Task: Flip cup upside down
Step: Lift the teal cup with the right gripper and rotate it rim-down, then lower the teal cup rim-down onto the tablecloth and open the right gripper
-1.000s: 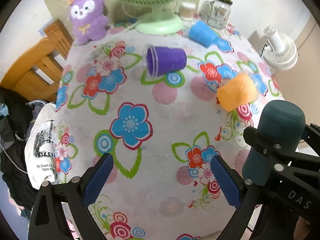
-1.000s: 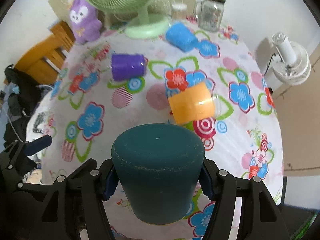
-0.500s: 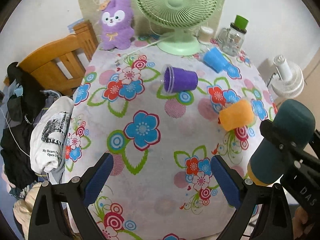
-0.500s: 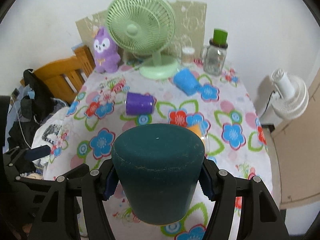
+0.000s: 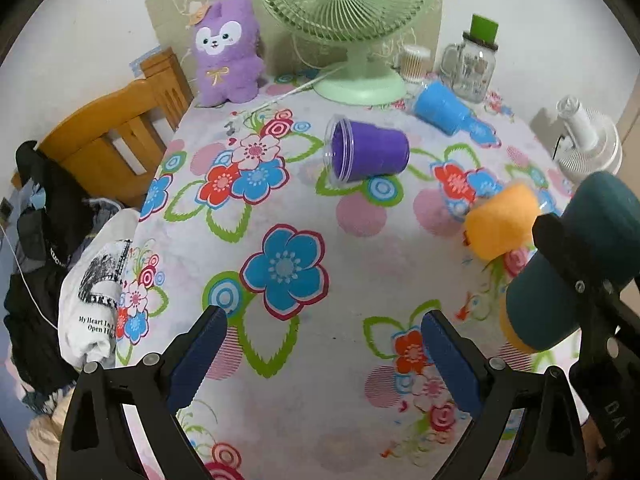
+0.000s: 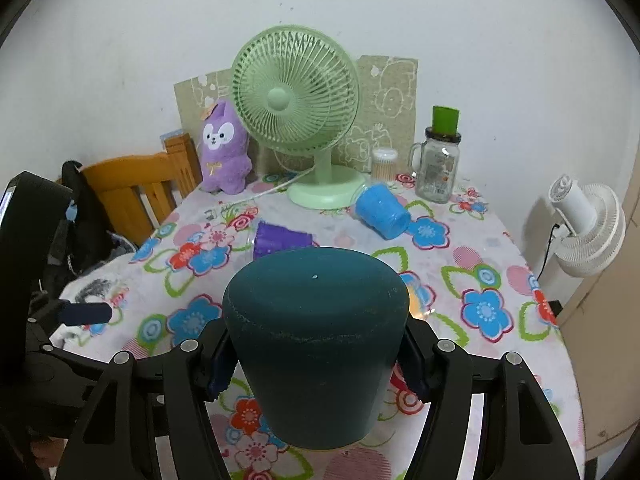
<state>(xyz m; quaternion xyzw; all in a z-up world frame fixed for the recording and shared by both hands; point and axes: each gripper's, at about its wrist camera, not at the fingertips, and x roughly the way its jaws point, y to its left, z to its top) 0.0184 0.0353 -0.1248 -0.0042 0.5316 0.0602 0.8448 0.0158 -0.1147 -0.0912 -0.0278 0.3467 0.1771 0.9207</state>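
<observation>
My right gripper (image 6: 316, 364) is shut on a dark teal cup (image 6: 316, 340), its closed base towards the camera, held above the table. In the left wrist view the teal cup (image 5: 572, 268) hangs tilted at the right edge. My left gripper (image 5: 320, 352) is open and empty above the floral tablecloth (image 5: 320, 288). A purple cup (image 5: 368, 154), a blue cup (image 5: 440, 106) and an orange cup (image 5: 502, 220) lie on their sides on the table. The orange cup is mostly hidden behind the teal cup in the right wrist view.
A green desk fan (image 6: 296, 116), a purple plush toy (image 6: 224, 148), a glass jar with green lid (image 6: 438, 168) and a small cotton-swab pot (image 6: 384, 164) stand at the table's back. A wooden chair (image 5: 116, 140) with clothes is left. A white fan (image 6: 588, 224) stands right.
Both grippers have risen and tilted back from the table, so more of the wall and back objects show. The teal cup stays gripped and has tipped further in the left view.
</observation>
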